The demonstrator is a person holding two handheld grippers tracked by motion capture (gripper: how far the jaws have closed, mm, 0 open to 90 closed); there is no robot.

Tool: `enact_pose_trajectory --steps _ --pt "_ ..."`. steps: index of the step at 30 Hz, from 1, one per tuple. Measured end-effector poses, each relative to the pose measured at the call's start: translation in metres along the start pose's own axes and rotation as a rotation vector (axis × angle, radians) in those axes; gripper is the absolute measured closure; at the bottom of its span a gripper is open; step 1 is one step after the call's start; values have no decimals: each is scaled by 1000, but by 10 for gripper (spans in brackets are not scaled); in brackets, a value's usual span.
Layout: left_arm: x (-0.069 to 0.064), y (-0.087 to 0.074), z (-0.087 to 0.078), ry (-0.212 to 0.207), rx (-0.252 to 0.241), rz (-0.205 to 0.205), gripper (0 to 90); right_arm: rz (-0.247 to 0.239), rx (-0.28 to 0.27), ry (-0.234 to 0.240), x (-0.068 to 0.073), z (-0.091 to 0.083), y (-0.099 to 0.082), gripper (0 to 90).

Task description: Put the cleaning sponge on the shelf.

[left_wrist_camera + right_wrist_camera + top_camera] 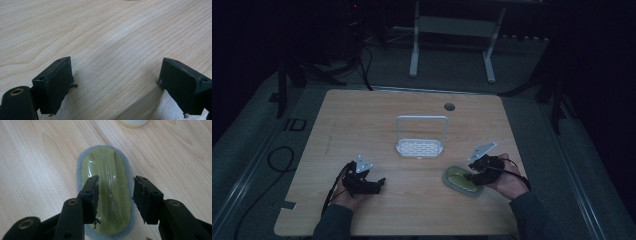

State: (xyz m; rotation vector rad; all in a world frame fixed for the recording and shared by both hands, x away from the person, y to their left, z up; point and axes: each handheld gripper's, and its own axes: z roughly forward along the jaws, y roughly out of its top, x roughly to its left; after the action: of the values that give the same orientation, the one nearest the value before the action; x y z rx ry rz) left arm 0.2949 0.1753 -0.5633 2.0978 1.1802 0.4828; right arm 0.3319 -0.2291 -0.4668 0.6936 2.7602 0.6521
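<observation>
The right tongs (115, 195) hang over a green scrubber (107, 192) with a grey pad underneath, which lies flat on the counter (362, 120). The jaws stand apart, one on each side of the scrubber's glossy green grip, a narrow gap showing on both sides, so they straddle it without pinching. In the high view the right tongs (476, 174) sit right on top of the scrubber (458, 178), which lies just in front of that hand.

The left tongs (371, 184) rest low over bare wood, well to the side of the scrubber, jaws wide apart with nothing between them.

Beyond both tongs, about midway between them, stands a white rack (421, 142), with nothing in it as far as the dim picture shows.

My reading: the work has barely started. The approach to the scrubber looks finished and the jaws are lined up along its grip; the squeeze, the lift, and any carrying are all left to do. Where it should end up I cannot tell, though the rack seems a likely place.
</observation>
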Motion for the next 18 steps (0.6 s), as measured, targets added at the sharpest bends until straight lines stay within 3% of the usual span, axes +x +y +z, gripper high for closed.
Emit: enact_pose_trajectory --steps 18 --pt "0 0 0 0 -1 -1 118 -75 105 54 -4 7 15 574"
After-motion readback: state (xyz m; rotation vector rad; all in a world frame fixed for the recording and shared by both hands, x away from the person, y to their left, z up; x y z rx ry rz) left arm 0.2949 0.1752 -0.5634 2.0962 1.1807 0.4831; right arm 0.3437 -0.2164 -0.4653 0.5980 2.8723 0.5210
